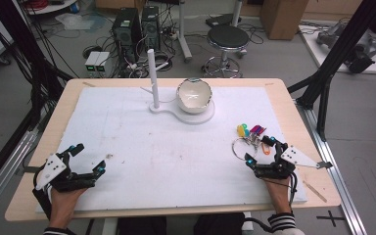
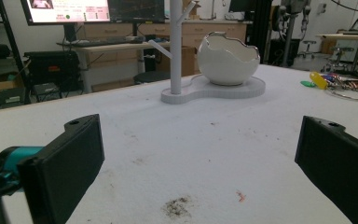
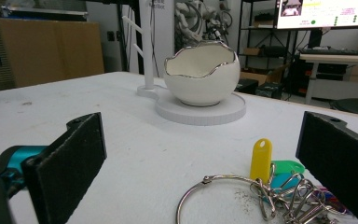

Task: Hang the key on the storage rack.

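A white eggshell-shaped bowl (image 1: 194,95) sits on a white base (image 1: 196,117) beside an upright white post (image 1: 152,78) at the far middle of the mat. A bunch of keys with coloured tags on a large metal ring (image 1: 248,132) lies at the right. My right gripper (image 1: 261,151) rests open just in front of it, and in the right gripper view the ring (image 3: 214,186) lies between the jaws, with the yellow tag (image 3: 261,158) upright. My left gripper (image 1: 89,157) rests open on the near left of the mat, nothing between its jaws (image 2: 198,168).
A white mat (image 1: 152,147) covers most of the wooden table (image 1: 44,147). Dark smudges (image 2: 177,207) mark the mat near the left gripper. Beyond the far edge stand a black stool (image 1: 227,39) and computer towers (image 1: 127,29). A black frame leg (image 1: 333,54) rises at the right.
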Demonstrator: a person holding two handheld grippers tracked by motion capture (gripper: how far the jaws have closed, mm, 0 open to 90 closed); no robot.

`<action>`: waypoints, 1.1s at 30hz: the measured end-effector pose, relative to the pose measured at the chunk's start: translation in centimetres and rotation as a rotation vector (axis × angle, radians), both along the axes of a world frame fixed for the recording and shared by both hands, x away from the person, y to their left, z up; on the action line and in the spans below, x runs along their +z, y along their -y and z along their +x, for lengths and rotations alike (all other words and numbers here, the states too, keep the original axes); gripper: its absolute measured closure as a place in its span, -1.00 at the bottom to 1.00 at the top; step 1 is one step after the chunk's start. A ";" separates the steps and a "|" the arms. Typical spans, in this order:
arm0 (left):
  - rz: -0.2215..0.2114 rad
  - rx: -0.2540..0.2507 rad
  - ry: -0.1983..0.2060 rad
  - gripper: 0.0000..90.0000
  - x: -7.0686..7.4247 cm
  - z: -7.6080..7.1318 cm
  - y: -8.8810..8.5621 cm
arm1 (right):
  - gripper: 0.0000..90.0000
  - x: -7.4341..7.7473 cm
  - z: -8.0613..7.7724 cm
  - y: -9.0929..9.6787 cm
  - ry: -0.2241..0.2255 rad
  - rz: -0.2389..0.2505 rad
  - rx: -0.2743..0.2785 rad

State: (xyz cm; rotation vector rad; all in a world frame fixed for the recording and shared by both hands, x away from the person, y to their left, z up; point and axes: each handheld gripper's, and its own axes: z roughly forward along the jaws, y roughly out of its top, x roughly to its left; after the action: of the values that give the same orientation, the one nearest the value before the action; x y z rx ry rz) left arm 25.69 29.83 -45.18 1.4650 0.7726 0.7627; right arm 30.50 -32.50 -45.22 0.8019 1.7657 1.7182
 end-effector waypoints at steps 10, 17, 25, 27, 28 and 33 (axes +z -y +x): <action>0.000 0.000 -0.004 -0.96 0.0 0.0 0.0 | -0.98 0.3 0.2 0.1 -0.041 -0.001 0.001; -0.001 0.000 -0.007 -0.96 0.0 0.0 0.0 | -0.98 2.8 1.4 -0.2 -0.087 -0.090 0.022; 0.000 0.001 -0.006 -0.96 0.0 0.0 0.0 | -0.98 6.5 3.2 -0.7 -0.155 -0.237 0.081; 0.001 0.002 -0.004 -0.96 0.0 0.0 0.0 | -0.98 7.5 3.8 -0.8 -0.182 -0.269 0.099; 0.003 0.003 -0.003 -0.96 0.0 0.0 0.0 | -0.98 7.8 4.0 -0.9 -0.182 -0.282 0.106; 0.004 0.003 -0.004 -0.96 0.0 0.0 0.0 | -0.97 9.4 5.3 -1.4 -0.254 -0.379 0.160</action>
State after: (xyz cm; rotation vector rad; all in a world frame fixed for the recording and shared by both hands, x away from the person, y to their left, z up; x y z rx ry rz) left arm 25.71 29.78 -45.16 1.4693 0.7772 0.7644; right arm 35.79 -31.07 -35.87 0.7500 2.2921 1.3529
